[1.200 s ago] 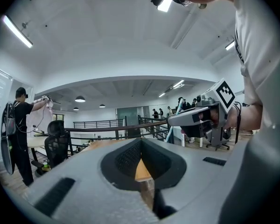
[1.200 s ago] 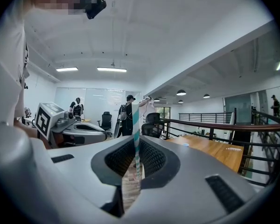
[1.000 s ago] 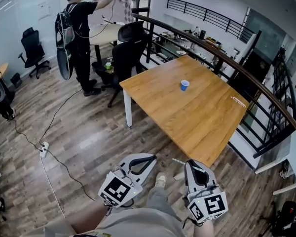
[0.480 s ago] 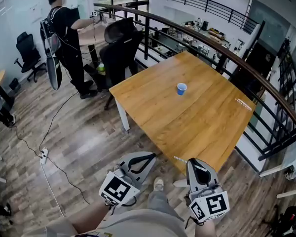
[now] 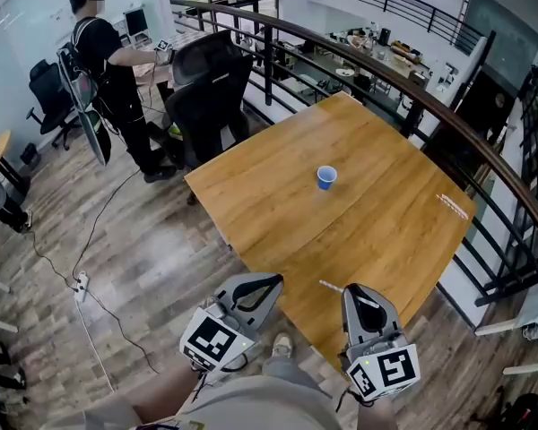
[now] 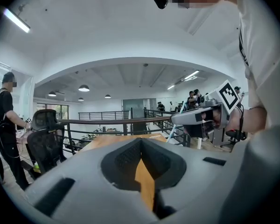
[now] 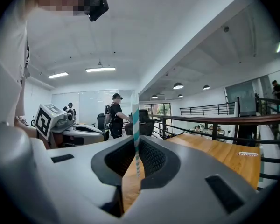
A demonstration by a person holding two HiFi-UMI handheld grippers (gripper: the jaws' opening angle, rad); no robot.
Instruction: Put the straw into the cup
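Observation:
A small blue cup [image 5: 325, 176] stands upright near the middle of the wooden table [image 5: 368, 231]. My right gripper [image 5: 354, 292] is low at the table's near corner, shut on a white straw with teal stripes [image 7: 136, 134]. The straw stands upright between the jaws, and its end pokes out to the left [image 5: 328, 285]. The cup is far ahead of both grippers. My left gripper [image 5: 264, 280] hangs beside the right one over the floor, jaws together with nothing in them. In the left gripper view the jaws [image 6: 141, 171] meet, with only table wood showing past them.
A second straw [image 5: 451, 201] lies near the table's right edge, also seen in the right gripper view [image 7: 248, 154]. A dark railing [image 5: 484, 164] runs behind the table. A black office chair [image 5: 206, 92] and a standing person [image 5: 108, 70] are at the far left. Cables cross the floor [image 5: 81, 280].
The table and cup have drawn nearer in the head view as I came closer. The person at the back has lowered the arms and shifted left. Both grippers keep their hold.

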